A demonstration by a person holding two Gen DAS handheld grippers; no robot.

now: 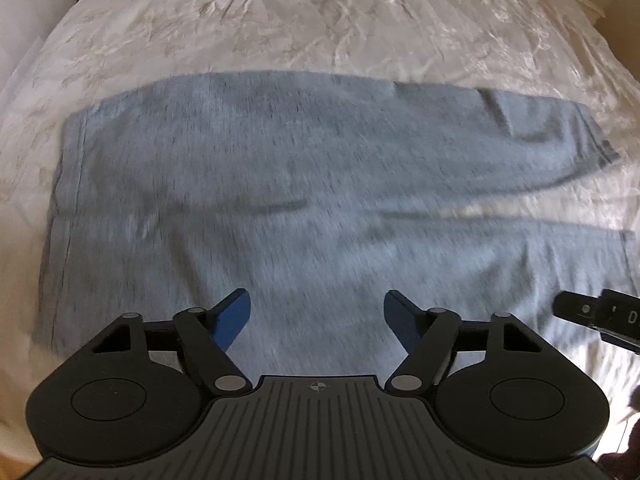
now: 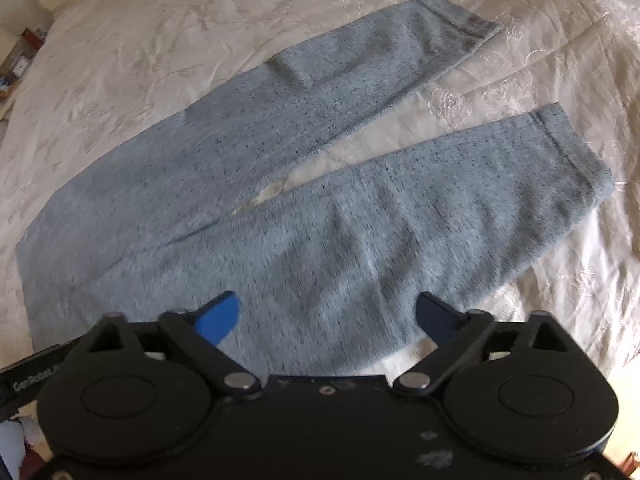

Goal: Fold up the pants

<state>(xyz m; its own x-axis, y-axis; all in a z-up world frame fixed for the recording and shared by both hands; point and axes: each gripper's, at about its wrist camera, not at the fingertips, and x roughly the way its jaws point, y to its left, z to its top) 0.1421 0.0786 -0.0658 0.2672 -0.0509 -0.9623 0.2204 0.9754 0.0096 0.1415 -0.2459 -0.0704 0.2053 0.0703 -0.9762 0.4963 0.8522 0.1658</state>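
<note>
Pants (image 1: 280,184) flat on bed, below both open grippers.

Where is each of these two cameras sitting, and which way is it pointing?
Left wrist view: sits on the left gripper, looking steeply down at the waist half of the grey pants; its own open fingers show, plus the right gripper's tip at the right edge.
Right wrist view: sits on the right gripper, looking down along the two spread legs of the pants; its open fingers show.
Shared: the same pants on the cream bedspread, nothing gripped.
</note>
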